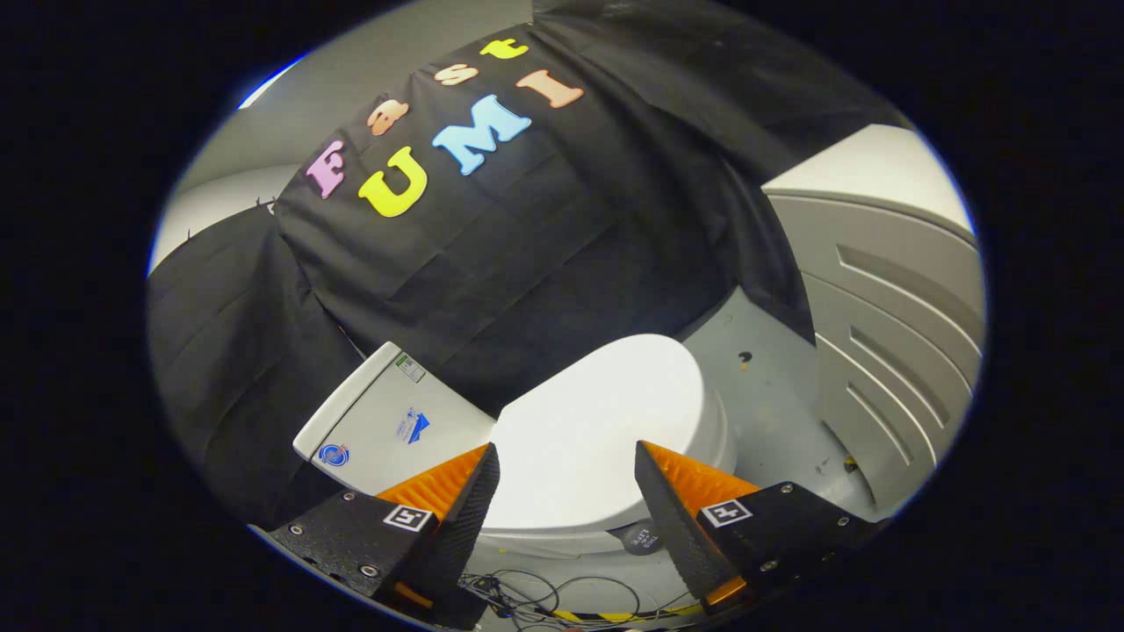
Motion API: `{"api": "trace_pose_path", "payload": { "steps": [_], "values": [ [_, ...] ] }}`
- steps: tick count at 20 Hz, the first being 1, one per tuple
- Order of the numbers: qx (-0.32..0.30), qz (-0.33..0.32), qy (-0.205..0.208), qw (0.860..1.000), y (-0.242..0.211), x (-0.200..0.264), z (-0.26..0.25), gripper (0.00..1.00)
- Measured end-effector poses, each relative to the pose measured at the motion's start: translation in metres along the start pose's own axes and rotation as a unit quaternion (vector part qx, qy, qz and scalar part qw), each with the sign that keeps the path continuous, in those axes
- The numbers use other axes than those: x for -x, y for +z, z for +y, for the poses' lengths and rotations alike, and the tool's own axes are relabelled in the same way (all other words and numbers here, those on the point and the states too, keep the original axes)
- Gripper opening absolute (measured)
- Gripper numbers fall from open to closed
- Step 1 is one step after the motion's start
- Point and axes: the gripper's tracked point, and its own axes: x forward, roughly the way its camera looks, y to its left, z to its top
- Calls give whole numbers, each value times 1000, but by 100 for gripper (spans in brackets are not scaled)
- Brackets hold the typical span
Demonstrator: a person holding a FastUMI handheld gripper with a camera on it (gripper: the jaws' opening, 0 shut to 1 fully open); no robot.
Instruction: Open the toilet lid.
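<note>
Hovering with fingers apart, the tool (566, 491) faces the closed toilet lid (588, 430) just ahead.

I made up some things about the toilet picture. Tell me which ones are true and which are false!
1. The toilet lid is closed. True.
2. The gripper is squeezing the lid. False: its fingers are spread open, with the lid lying beyond and between them, not pressed.
3. The cistern sits next to the lid, against the black cloth wall. True.
4. The floor is bright red. False: it is grey.
5. Some cables lie on the floor near the fingers. True.
</note>
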Motion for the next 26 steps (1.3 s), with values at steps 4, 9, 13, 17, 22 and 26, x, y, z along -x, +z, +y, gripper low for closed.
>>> {"api": "trace_pose_path", "payload": {
  "steps": [4, 9, 13, 17, 22, 26],
  "values": [
    [-39, 33, -8, 999, -27, -7, -21, 95],
    [-77, 70, -16, 994, -47, -22, -38, 95],
    [-95, 95, -23, 991, -60, -33, -48, 95],
    [-120, 113, -25, 986, -73, -37, -60, 94],
    [-148, 140, -33, 979, -98, -46, -76, 94],
    [-195, 148, -18, 969, -107, -47, -77, 85]
  ]
}}
